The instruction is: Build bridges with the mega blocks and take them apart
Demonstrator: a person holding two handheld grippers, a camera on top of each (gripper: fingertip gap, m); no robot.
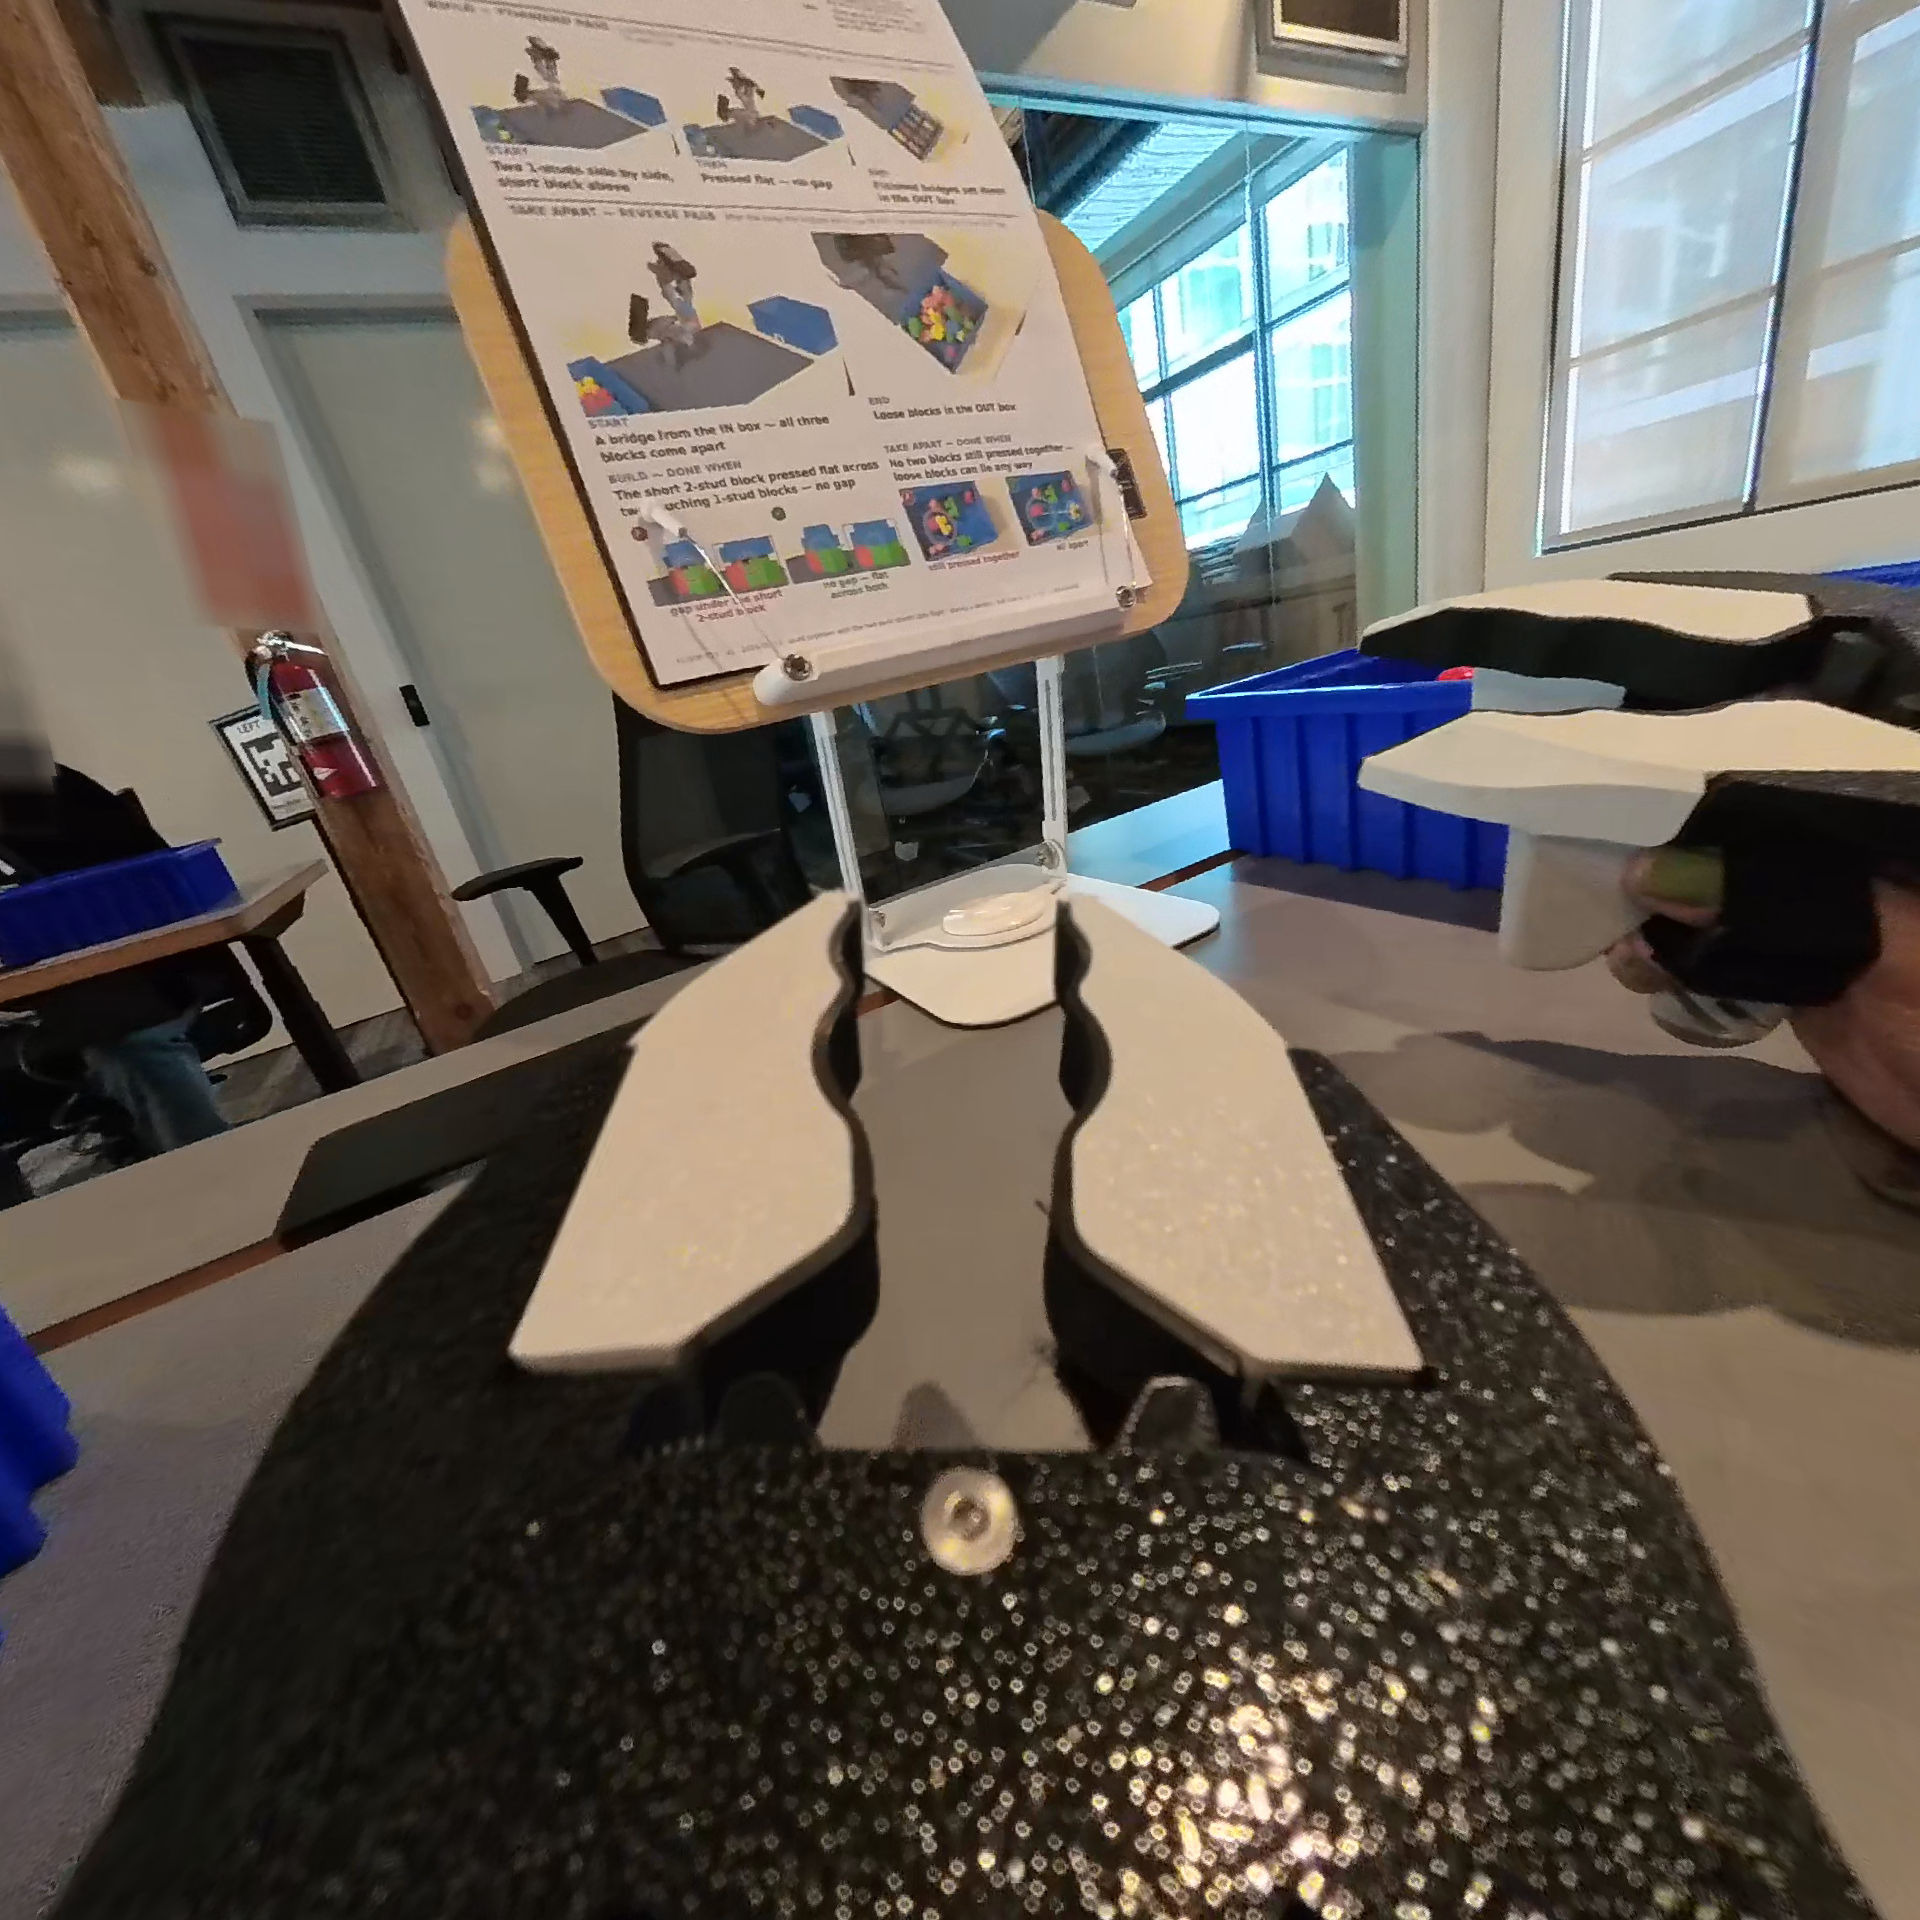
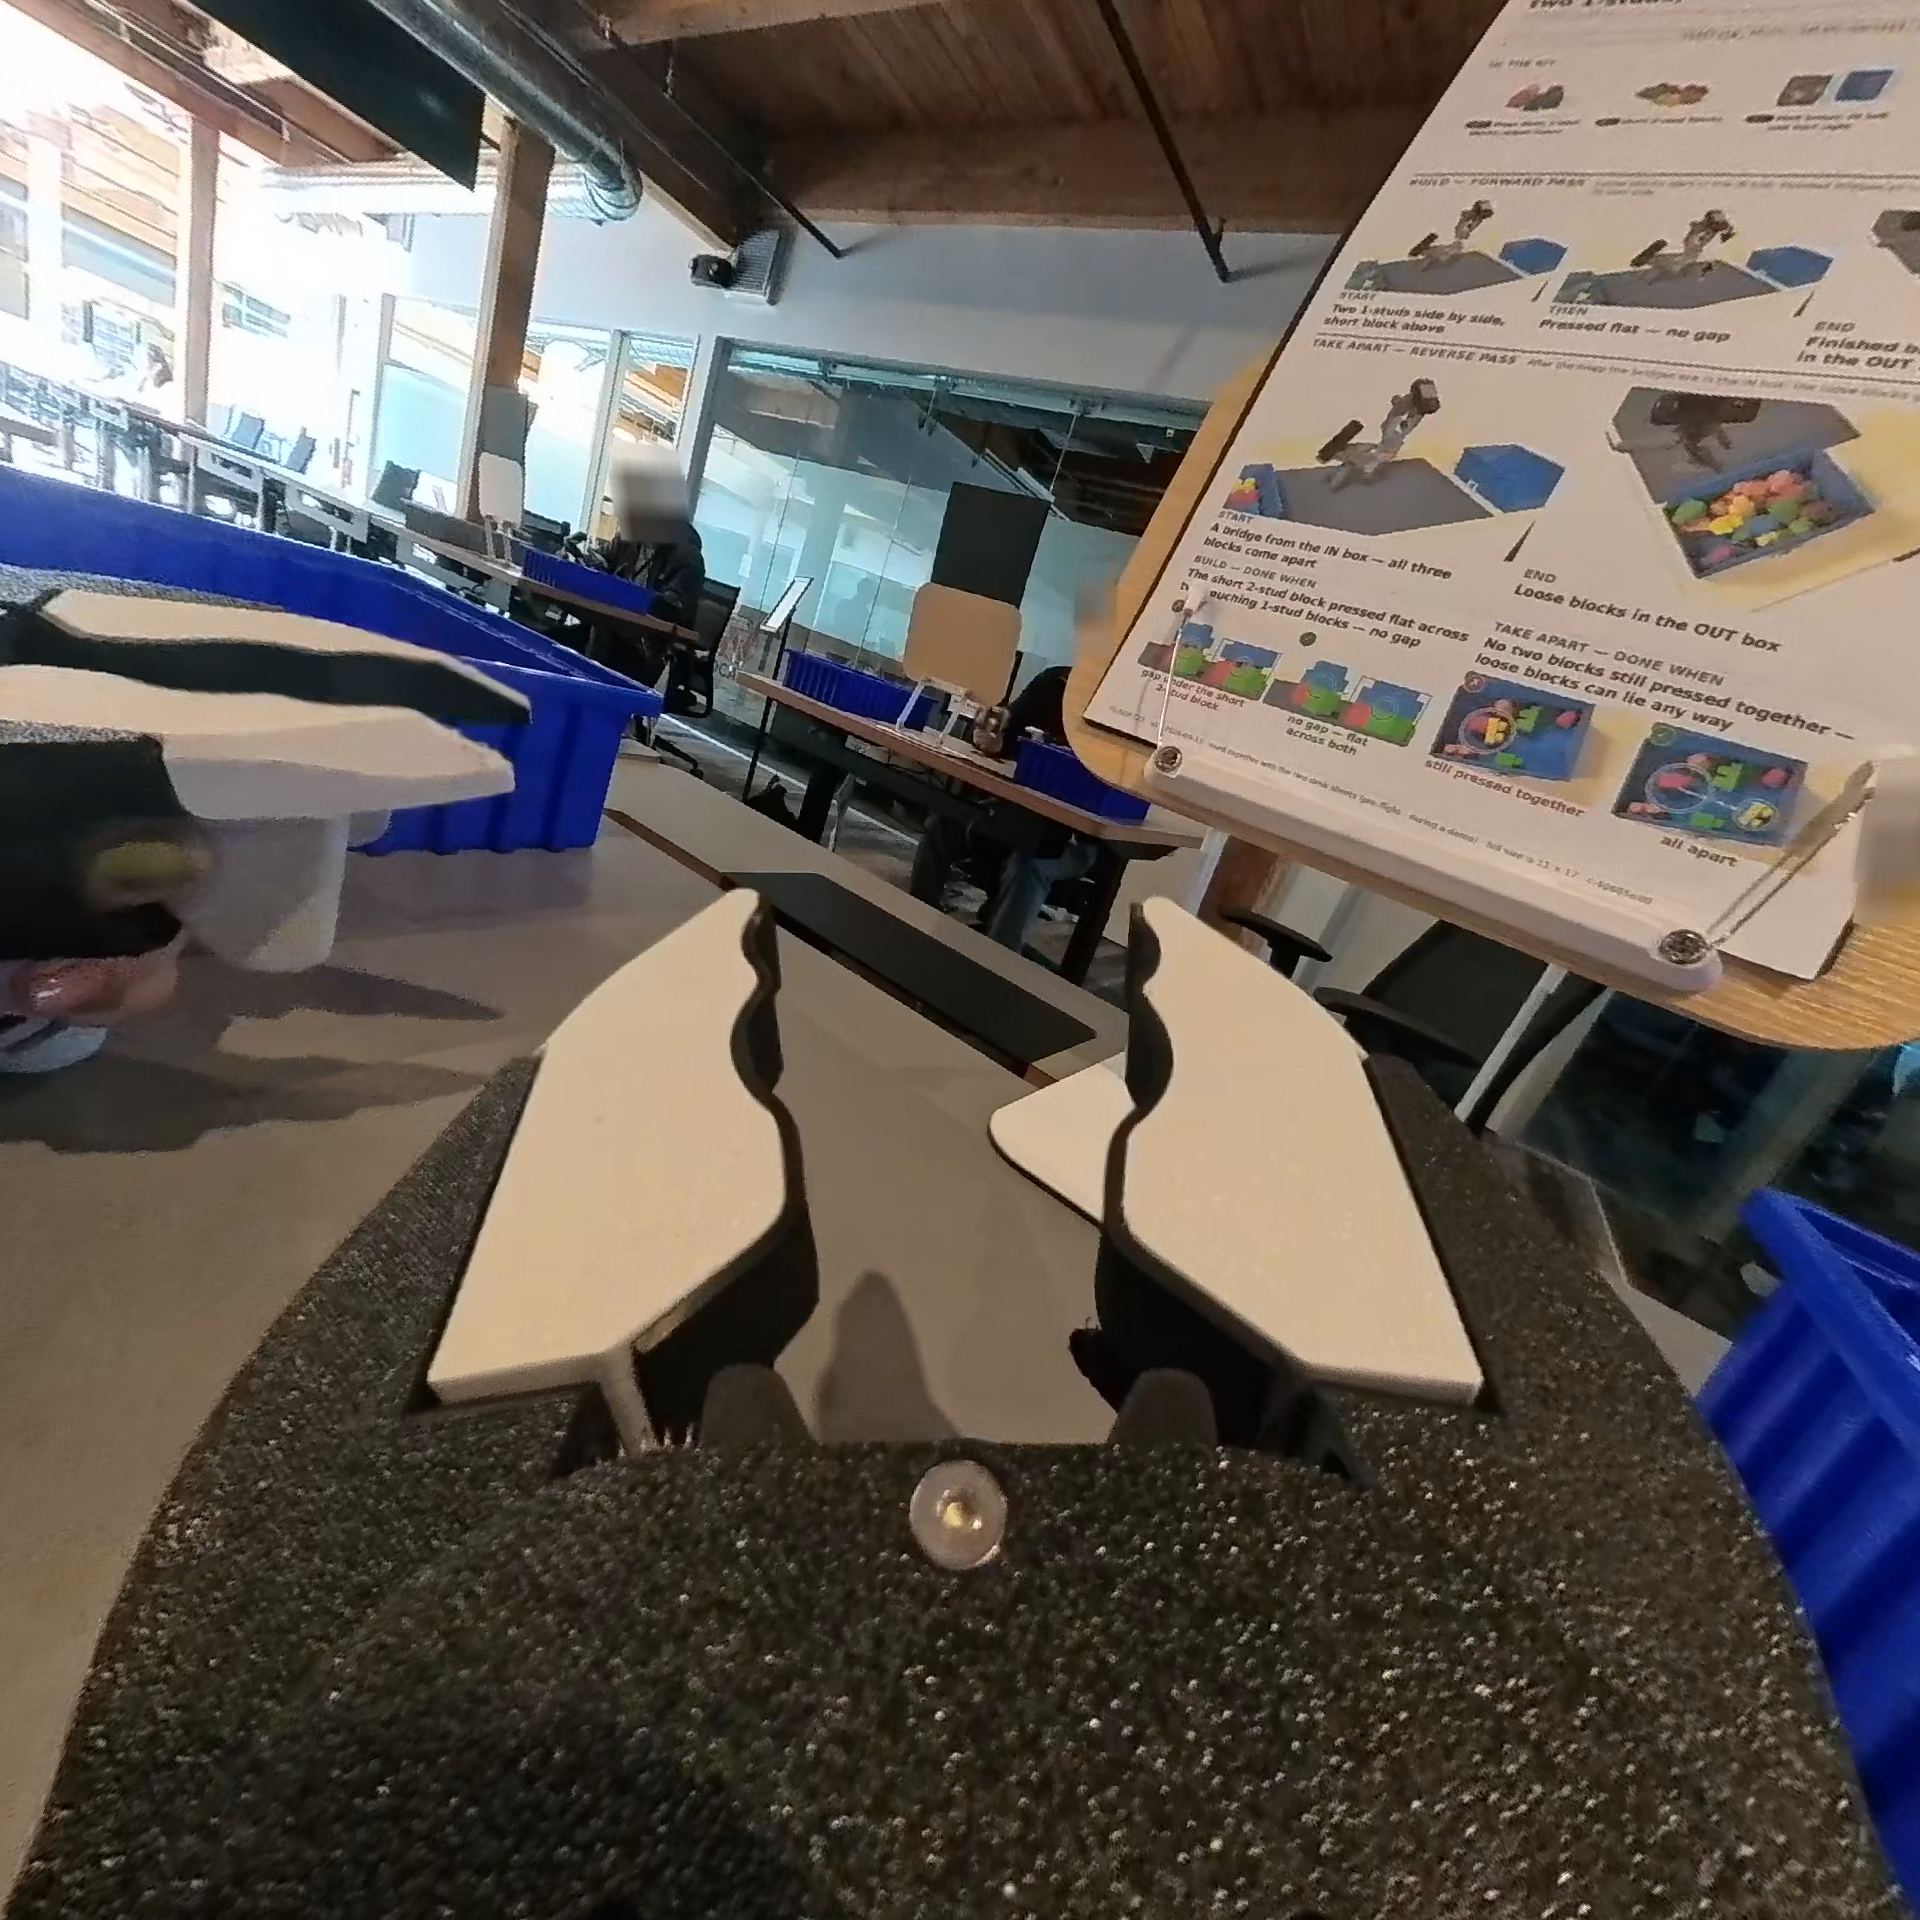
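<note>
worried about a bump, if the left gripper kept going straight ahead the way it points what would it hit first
Most likely the document stand: the open left gripper points at its clear upright and white base across bare table. Nothing lies between them, though depth is hard to judge.

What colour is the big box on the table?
The big box is bright blue with ribbed sides. The left wrist view shows it best.

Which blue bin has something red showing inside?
The blue bin on the table's right, beyond the right tongs; a red piece shows at its rim. The far-left desk's bin shows none.
</note>
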